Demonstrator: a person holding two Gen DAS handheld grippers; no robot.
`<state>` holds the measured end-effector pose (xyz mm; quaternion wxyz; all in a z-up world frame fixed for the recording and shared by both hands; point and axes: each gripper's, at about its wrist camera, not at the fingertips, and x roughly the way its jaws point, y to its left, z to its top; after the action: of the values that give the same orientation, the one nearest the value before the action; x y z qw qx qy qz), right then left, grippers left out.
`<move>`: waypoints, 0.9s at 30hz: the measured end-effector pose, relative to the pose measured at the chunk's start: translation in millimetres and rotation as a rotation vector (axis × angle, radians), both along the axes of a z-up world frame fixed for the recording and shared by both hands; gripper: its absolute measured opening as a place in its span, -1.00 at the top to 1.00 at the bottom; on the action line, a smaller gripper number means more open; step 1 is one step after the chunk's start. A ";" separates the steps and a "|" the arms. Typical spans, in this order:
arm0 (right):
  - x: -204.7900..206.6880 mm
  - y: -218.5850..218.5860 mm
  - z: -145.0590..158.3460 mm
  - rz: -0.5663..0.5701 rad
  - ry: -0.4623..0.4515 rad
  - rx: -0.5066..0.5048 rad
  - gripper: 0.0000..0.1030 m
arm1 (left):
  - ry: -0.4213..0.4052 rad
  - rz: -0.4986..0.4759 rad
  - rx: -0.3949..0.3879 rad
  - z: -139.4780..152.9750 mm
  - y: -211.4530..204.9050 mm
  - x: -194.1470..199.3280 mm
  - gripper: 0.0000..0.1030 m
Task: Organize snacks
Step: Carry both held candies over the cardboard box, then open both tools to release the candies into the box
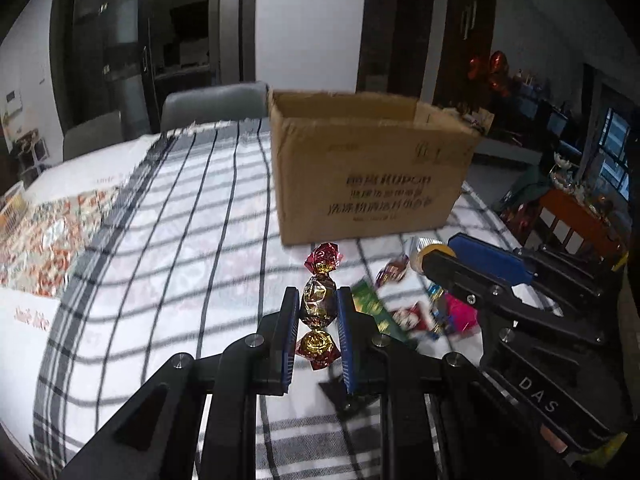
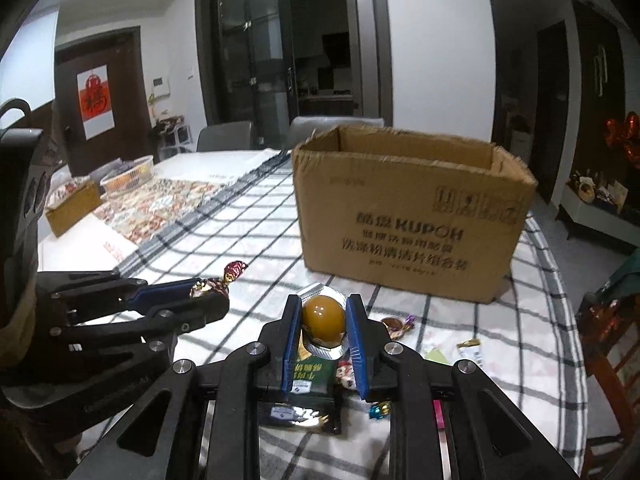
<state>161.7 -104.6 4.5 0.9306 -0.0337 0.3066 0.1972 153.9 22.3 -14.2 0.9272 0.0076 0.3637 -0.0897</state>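
The left gripper (image 1: 318, 312) is clenched on a gold-and-red foil candy (image 1: 319, 304), its twisted ends poking out above and below the blue pads — held above the checked tablecloth (image 1: 180, 240), in front of the cardboard box (image 1: 372, 168). The right gripper (image 2: 323, 328) grips an amber jelly cup (image 2: 323, 318) between its fingers, also short of the box. Below it, nearer than the box, lie a green packet (image 2: 310, 372) and loose wrapped sweets (image 2: 396, 326).

Red-and-gold foil candy (image 1: 319, 305), amber jelly cup (image 2: 323, 319), brown cardboard box (image 2: 404, 216), black-and-white checked tablecloth (image 1: 180, 248), possibly green packet (image 2: 311, 372).
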 end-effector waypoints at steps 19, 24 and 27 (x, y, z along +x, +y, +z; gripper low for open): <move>52.3 -43.4 86.6 -0.109 -0.177 0.044 0.54 | -0.189 -0.128 0.007 88.6 -34.9 70.4 0.62; 87.1 -48.6 98.5 -0.120 -0.174 0.040 0.54 | -0.184 -0.141 0.013 99.9 -40.2 106.3 0.62; 105.9 -51.0 99.1 -0.122 -0.159 0.030 0.54 | -0.163 -0.144 0.027 99.7 -43.5 129.1 0.62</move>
<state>267.6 -155.6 103.6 0.9627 -0.0166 0.2301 0.1414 283.0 -21.3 85.5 0.9447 0.0533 0.2867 -0.1503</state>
